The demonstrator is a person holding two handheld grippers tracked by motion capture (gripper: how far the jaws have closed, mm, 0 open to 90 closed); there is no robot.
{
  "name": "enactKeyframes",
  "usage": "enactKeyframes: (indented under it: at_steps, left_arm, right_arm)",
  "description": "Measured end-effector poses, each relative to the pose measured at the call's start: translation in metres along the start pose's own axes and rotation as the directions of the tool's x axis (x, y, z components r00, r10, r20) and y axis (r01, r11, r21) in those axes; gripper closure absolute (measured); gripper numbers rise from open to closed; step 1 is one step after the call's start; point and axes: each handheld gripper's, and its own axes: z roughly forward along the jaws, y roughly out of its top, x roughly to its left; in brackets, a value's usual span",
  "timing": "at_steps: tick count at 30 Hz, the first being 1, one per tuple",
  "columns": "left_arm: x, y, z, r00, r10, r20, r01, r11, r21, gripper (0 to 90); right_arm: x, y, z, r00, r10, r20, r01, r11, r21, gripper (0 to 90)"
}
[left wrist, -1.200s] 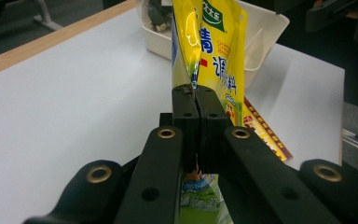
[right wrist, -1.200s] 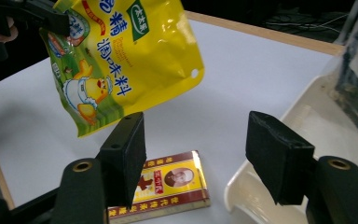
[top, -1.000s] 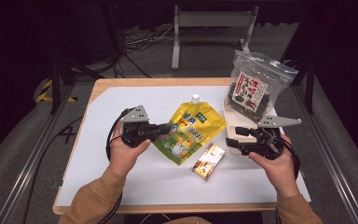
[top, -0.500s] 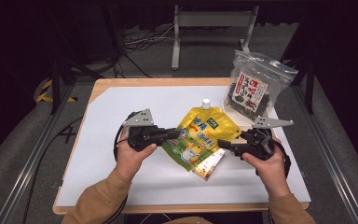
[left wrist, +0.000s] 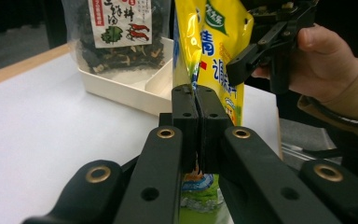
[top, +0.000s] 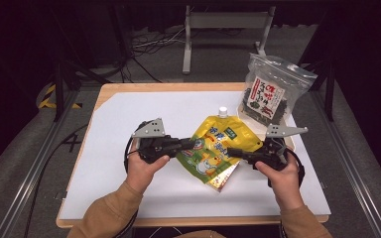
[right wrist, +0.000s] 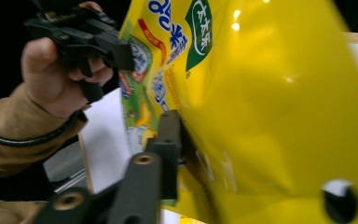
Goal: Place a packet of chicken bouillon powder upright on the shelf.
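Note:
A yellow spouted pouch (top: 218, 146) with a white cap hangs tilted above the table between both grippers. My left gripper (top: 191, 144) is shut on the pouch's left edge; in the left gripper view its jaws (left wrist: 196, 105) pinch the thin edge of the pouch (left wrist: 219, 56). My right gripper (top: 234, 151) has just been closing on the pouch's right edge. In the right gripper view one jaw of my right gripper (right wrist: 189, 135) presses the pouch (right wrist: 270, 107), and the other jaw is hidden behind it.
A clear bag of dark seaweed (top: 270, 91) stands in a white divided tray (left wrist: 135, 88) at the back right. A small printed packet (top: 226, 179) lies on the white table sheet (top: 129, 198) under the pouch.
The right gripper has moved left from beside the tray to the pouch's right edge, and its jaws have closed there. The left gripper carried the pouch slightly rightward.

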Motion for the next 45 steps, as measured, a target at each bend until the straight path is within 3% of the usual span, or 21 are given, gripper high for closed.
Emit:
enactKeyframes:
  at_steps: [2, 9, 12, 19, 20, 21, 22, 30, 34, 40, 45]
  left_arm:
    - [0.001, 0.000, -0.001, 1.0000, 0.006, 0.002, -0.006, 1.0000, -0.007, 87.9]
    - [0.001, -0.001, -0.001, 1.0000, -0.001, 0.004, 0.001, 0.9997, -0.024, 86.5]
    - [0.002, 0.000, -0.002, 1.0000, -0.002, 0.006, 0.002, 0.9994, -0.036, 84.7]
    - [0.002, 0.002, -0.004, 0.9998, 0.014, -0.014, -0.015, 0.9983, -0.056, 76.8]
    - [0.002, 0.002, -0.004, 0.9998, 0.014, -0.014, -0.015, 0.9983, -0.056, 76.8]
    - [0.003, 0.002, -0.005, 0.9998, 0.015, -0.013, -0.016, 0.9979, -0.062, 76.8]
    - [0.003, 0.003, -0.006, 0.9998, 0.013, -0.013, -0.014, 0.9978, -0.065, 73.7]
    - [0.007, 0.002, -0.009, 0.9995, -0.004, -0.031, 0.002, 0.9973, -0.074, 60.0]
    - [0.010, 0.001, -0.010, 0.9989, -0.008, -0.046, 0.005, 0.9977, -0.068, 54.9]
    - [0.012, 0.001, -0.012, 0.9965, -0.012, -0.083, 0.008, 0.9986, -0.052, 47.8]
    - [0.014, 0.000, -0.013, 0.9950, -0.022, -0.097, 0.018, 0.9988, -0.046, 46.4]
  right_arm:
    - [0.000, 0.001, -0.001, 0.9999, 0.002, -0.016, -0.002, 1.0000, -0.001, 82.6]
    - [0.008, 0.009, -0.005, 0.9983, -0.057, 0.008, 0.057, 0.9982, 0.017, 83.3]
    - [0.015, 0.019, -0.009, 0.9935, -0.110, 0.026, 0.109, 0.9933, 0.038, 83.7]
    - [0.021, 0.034, -0.013, 0.9842, -0.172, 0.041, 0.169, 0.9825, 0.079, 83.9]
    - [0.026, 0.043, -0.015, 0.9762, -0.210, 0.052, 0.204, 0.9737, 0.100, 83.9]
    - [0.026, 0.043, -0.015, 0.9762, -0.210, 0.052, 0.204, 0.9737, 0.100, 84.0]
    - [0.031, 0.050, -0.017, 0.9682, -0.243, 0.059, 0.234, 0.9641, 0.125, 83.9]
    - [0.041, 0.076, -0.033, 0.9310, -0.345, 0.121, 0.318, 0.9280, 0.193, 84.1]
    - [0.037, 0.084, -0.043, 0.9179, -0.364, 0.158, 0.327, 0.9195, 0.218, 84.1]
    - [0.030, 0.089, -0.056, 0.9083, -0.361, 0.212, 0.311, 0.9209, 0.235, 84.4]
    - [0.021, 0.094, -0.070, 0.8941, -0.369, 0.254, 0.306, 0.9169, 0.257, 84.4]
